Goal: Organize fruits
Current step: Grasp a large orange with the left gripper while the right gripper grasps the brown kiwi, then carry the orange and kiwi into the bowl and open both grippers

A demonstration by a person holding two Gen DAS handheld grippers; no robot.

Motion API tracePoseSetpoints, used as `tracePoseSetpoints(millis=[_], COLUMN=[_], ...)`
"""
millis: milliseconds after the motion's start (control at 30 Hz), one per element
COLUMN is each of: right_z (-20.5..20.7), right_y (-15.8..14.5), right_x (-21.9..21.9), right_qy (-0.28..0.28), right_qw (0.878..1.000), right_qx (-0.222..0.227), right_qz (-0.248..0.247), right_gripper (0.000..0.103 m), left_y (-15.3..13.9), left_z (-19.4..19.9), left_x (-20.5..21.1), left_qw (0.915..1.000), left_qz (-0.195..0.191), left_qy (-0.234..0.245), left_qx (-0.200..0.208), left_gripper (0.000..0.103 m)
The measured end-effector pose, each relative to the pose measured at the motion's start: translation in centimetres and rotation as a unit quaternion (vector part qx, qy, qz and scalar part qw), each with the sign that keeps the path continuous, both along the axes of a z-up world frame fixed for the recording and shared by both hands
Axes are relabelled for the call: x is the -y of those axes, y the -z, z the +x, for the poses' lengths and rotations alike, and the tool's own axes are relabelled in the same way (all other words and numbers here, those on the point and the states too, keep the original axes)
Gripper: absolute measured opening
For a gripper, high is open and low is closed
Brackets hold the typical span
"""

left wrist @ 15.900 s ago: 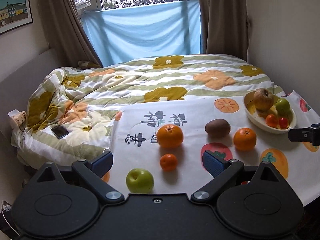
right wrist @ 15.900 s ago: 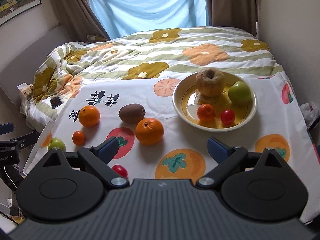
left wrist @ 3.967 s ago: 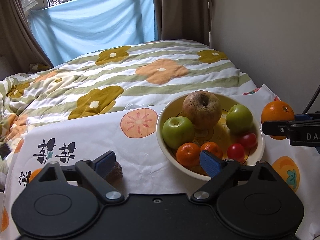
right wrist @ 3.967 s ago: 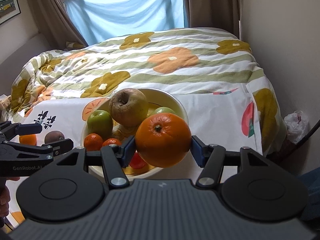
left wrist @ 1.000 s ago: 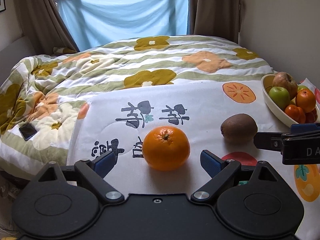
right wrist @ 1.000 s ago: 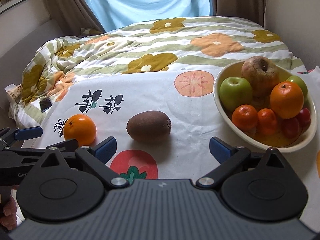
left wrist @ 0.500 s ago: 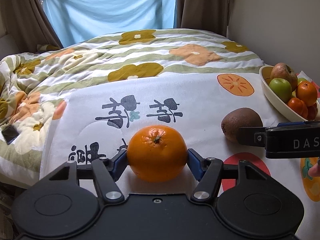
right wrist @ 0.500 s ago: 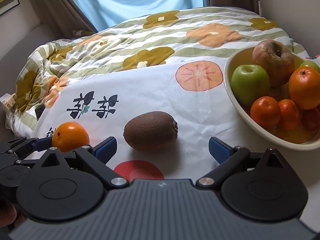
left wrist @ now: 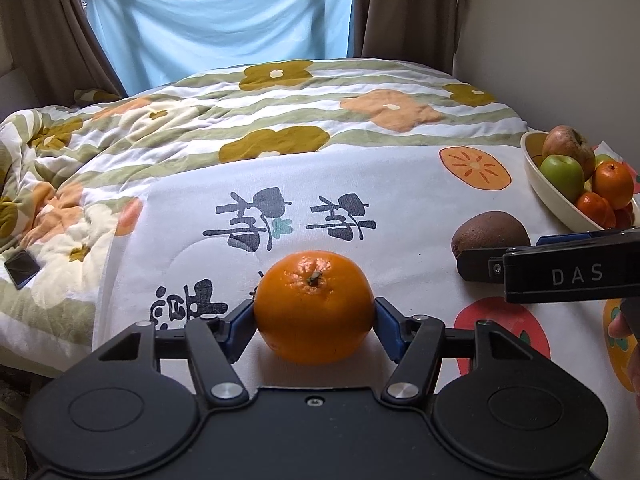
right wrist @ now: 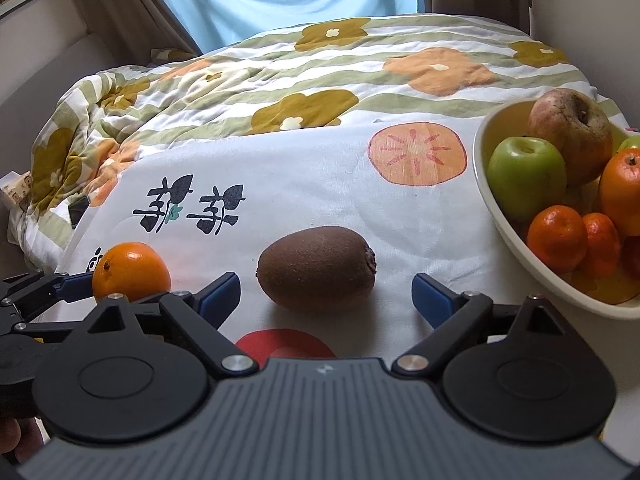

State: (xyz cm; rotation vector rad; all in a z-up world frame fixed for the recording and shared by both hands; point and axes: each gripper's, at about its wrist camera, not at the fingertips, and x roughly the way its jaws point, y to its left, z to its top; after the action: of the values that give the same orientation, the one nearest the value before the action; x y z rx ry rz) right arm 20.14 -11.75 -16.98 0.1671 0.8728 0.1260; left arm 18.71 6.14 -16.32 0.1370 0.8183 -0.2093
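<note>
- The orange [left wrist: 314, 306] sits on the cloth [left wrist: 400, 208], and my left tongs [left wrist: 314, 326] grip it: one blue pad presses each side of the fruit, stem end up. I cannot tell whether it is lifted or resting.
- In the right wrist view the same orange [right wrist: 131, 270] shows to the left of the kiwi, held between the left tongs' fingers [right wrist: 76, 282].
- The kiwi [right wrist: 316, 268] lies on its side on the cloth, to the right of the orange and apart from it.
- My right tongs [right wrist: 326, 294] are spread wide, one blue pad on each side of the kiwi with a gap on both sides, neither pad touching it.
- In the left wrist view the kiwi [left wrist: 490, 234] is partly hidden behind the right tongs' finger [left wrist: 480, 266], which crosses in front of it.
- The bowl [right wrist: 504, 216] stands on the cloth to the right of the kiwi, near it but not touching.
- In the bowl, reckoned from the kiwi: a green apple [right wrist: 526, 176] at the nearest side, a brown wrinkled apple [right wrist: 570, 134] behind that, two mandarins [right wrist: 558, 238] in front of the green apple, and another orange [right wrist: 620, 190] at the far right.
- A red print [right wrist: 286, 344] on the cloth lies just in front of the kiwi, and an orange-slice print [right wrist: 418, 153] behind it.
- The cloth lies over a flowered quilt [left wrist: 280, 112] on the bed, and a phone [left wrist: 22, 268] rests on the quilt far left of the kiwi.
</note>
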Motion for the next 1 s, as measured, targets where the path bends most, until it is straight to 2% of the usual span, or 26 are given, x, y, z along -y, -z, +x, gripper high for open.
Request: tracePoseSetpoints(millis=[100,133,267,333,400,733,1000], right_z=[0.3,0.4,0.7,0.8,0.8,-1.2,-3.7], right_y=[0.2,0.3,0.4,0.4,0.2,-1.7,-4.5], right_x=[-0.3,-0.4,-0.9,-1.2,-1.3,-0.3,2.8], right_qy=[-0.005,-0.009,-0.018,-0.024,-0.025,-0.019,-0.004], right_qw=[1.0,1.0,1.0,0.999,0.999,0.999,0.999], right_qx=[0.002,0.001,0.005,0.007,0.012,0.027,0.043], right_qz=[-0.005,-0.007,-0.018,-0.025,-0.032,-0.01,-0.001], right_gripper=[0.103,0.097,0.092,0.083,0.08,0.079,0.079], left_y=[0.0,0.0,0.0,-0.1,-0.4,-3.5,-5.9], left_z=[-0.3,-0.4,-1.0,-1.3,-1.7,-3.2,-4.8], left_x=[-0.4,-0.5,-1.1,-1.3,-1.4,-1.2,1.0], left_qw=[1.0,1.0,0.9998,0.9997,0.9996,0.9972,0.9962], left_qz=[0.004,0.005,0.008,0.007,0.008,0.009,0.006], left_qy=[-0.003,-0.005,-0.016,-0.02,-0.022,-0.042,-0.032], left_qx=[0.001,0.002,0.01,0.013,0.018,0.062,0.081], left_gripper=[0.067,0.067,0.066,0.066,0.066,0.066,0.066])
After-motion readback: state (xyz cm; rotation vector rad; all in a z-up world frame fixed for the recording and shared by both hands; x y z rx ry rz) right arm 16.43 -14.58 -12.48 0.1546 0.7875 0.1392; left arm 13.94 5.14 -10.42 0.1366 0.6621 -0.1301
